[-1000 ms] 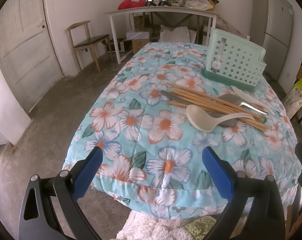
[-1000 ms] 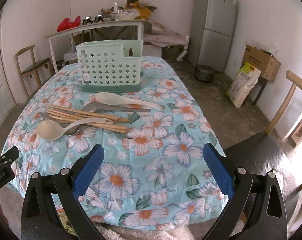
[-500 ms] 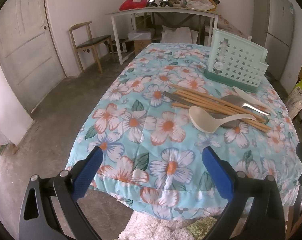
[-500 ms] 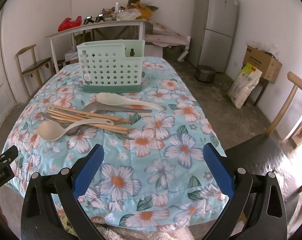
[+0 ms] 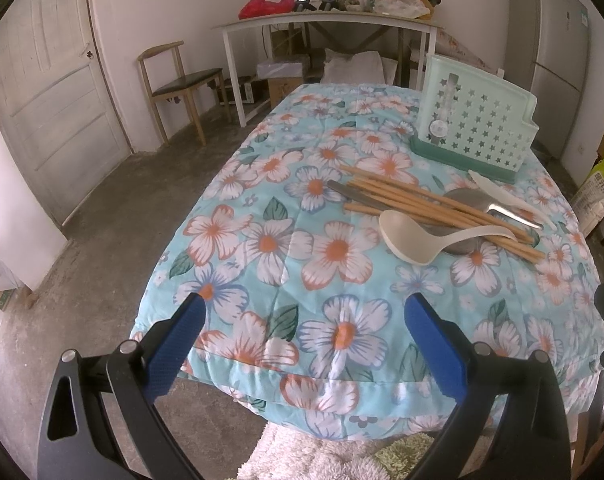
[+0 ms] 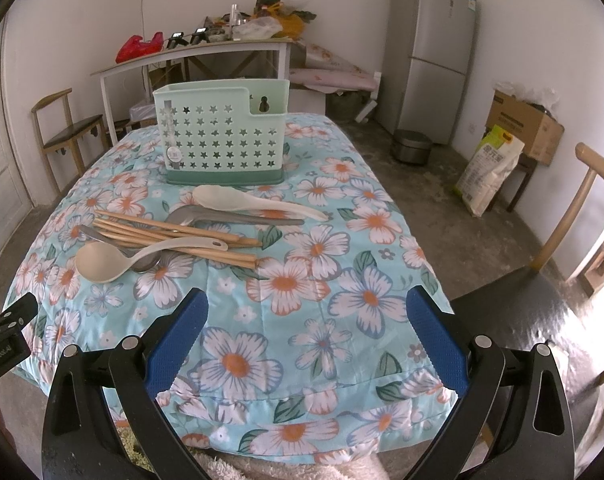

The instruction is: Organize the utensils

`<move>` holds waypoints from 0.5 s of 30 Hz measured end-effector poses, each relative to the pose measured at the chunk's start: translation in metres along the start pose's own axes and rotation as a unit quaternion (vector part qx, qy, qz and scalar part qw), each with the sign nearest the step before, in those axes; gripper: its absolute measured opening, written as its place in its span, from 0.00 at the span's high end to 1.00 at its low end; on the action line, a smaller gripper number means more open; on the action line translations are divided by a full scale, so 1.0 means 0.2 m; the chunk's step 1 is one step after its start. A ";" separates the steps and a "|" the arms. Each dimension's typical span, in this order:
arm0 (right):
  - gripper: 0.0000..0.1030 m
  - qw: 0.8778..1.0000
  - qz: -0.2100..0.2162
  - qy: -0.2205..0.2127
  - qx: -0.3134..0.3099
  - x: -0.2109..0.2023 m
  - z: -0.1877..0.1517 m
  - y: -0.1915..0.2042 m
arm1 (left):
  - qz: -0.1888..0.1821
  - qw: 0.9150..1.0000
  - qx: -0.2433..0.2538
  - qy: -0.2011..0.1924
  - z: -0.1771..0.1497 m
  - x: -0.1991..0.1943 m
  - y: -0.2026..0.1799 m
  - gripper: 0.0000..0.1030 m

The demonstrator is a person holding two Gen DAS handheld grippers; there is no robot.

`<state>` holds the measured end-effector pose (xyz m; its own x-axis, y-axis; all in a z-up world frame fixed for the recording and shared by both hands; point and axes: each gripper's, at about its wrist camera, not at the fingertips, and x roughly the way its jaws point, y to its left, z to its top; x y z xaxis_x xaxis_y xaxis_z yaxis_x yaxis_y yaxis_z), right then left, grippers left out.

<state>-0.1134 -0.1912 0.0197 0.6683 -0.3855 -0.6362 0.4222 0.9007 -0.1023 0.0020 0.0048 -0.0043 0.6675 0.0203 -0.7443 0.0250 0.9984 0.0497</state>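
Nothing sorted yet, as far as I can judge: every utensil lies loose on the floral tablecloth [image 6: 365,300], and no handles show above the rim of the green caddy [image 6: 222,136].

Going left to right in the right wrist view: the cream ladle [image 6: 102,262] has its bowl nearest the left edge and its handle resting across the wooden chopsticks [image 6: 174,236]. A metal spoon [image 6: 230,216] lies beside them, then a white rice paddle [image 6: 258,200] just in front of the caddy.

My left gripper [image 5: 302,344] is spread wide and empty. My right gripper [image 6: 305,340] is spread wide and empty too. Both hang at the near table edge, well apart from the pile.
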 end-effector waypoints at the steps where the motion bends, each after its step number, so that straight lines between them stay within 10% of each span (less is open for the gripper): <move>1: 0.08 1.000 0.000 0.000 0.000 0.00 0.00 0.00 | 0.000 1.000 0.000 0.000 0.00 0.00 0.00 0.05; 15: 0.08 1.000 0.004 0.013 -0.001 0.04 0.00 0.02 | -0.003 1.000 0.007 0.020 -0.01 0.06 -0.02 0.05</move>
<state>-0.1067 -0.1913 0.0139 0.6554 -0.3726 -0.6569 0.4149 0.9045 -0.0990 0.0083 0.0010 -0.0153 0.6370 0.0174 -0.7706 0.0391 0.9977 0.0548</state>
